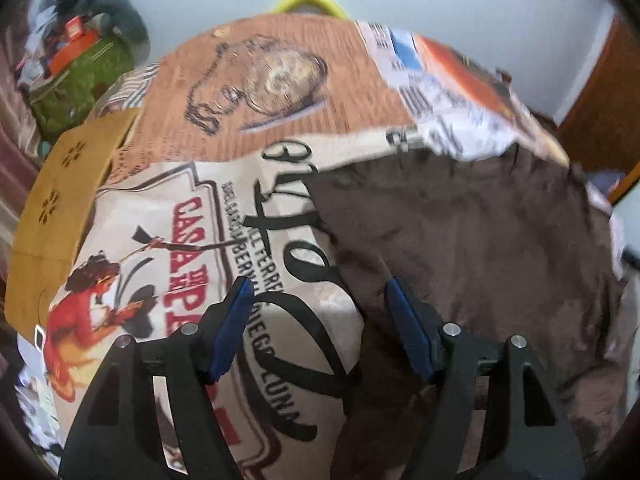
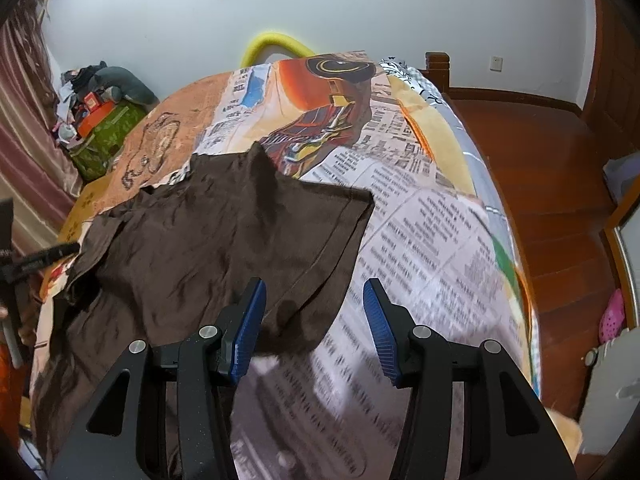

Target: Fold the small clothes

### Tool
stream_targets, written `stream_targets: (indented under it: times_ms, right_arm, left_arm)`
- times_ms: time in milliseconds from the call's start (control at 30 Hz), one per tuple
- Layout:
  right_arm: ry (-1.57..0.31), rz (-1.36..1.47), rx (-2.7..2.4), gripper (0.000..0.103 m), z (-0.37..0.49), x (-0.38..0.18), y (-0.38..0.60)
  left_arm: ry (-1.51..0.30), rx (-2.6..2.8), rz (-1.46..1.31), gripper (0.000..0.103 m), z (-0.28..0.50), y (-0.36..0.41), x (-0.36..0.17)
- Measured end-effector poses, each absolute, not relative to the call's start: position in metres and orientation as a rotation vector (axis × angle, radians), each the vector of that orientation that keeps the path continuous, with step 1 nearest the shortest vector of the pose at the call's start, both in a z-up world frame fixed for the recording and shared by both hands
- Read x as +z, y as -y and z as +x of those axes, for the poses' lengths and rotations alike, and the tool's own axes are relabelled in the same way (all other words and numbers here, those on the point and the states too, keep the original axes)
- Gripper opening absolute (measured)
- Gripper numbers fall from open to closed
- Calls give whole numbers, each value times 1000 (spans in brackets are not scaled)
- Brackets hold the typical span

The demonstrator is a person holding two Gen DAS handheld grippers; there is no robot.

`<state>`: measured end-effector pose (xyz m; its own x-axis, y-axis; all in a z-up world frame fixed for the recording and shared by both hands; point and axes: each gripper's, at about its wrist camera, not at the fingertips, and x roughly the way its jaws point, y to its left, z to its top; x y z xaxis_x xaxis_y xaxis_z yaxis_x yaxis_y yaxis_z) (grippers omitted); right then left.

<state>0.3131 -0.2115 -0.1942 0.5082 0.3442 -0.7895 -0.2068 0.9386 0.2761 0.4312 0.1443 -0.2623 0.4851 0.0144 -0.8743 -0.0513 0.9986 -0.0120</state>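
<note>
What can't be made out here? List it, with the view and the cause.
- Brown garment: its near part is hidden behind the right gripper in the right wrist view, so the garment type is unclear.
- Bedspread print: smeared by motion blur in the left wrist view.
- Left gripper: whether its open fingers touch the cloth can't be told.
- Pile on the green bag: too small and distorted in both views.

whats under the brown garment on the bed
The brown garment lies on a printed bedspread, which shows all around it. Whatever print or item sits directly beneath is covered.
</note>
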Motion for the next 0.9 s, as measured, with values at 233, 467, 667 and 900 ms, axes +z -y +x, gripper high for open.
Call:
stream_targets:
  times_ms: [233,467,667,900]
  right_arm:
    - [-984,132,325,47,349,-199,212]
    - [-1003,117,339,33,365,-211,207]
    - [-976,93,323,6,365,-216,208]
    - [-938,50,342,8,352,-192,204]
  left_arm:
    - [-1074,80,-41,69,458,-142,-273]
    - [-1084,103,-49,69,467,-145,-283]
    - [-1051,106,-54,68,454,-147,-264]
    - [-988,91,28,69,420,-137,-233]
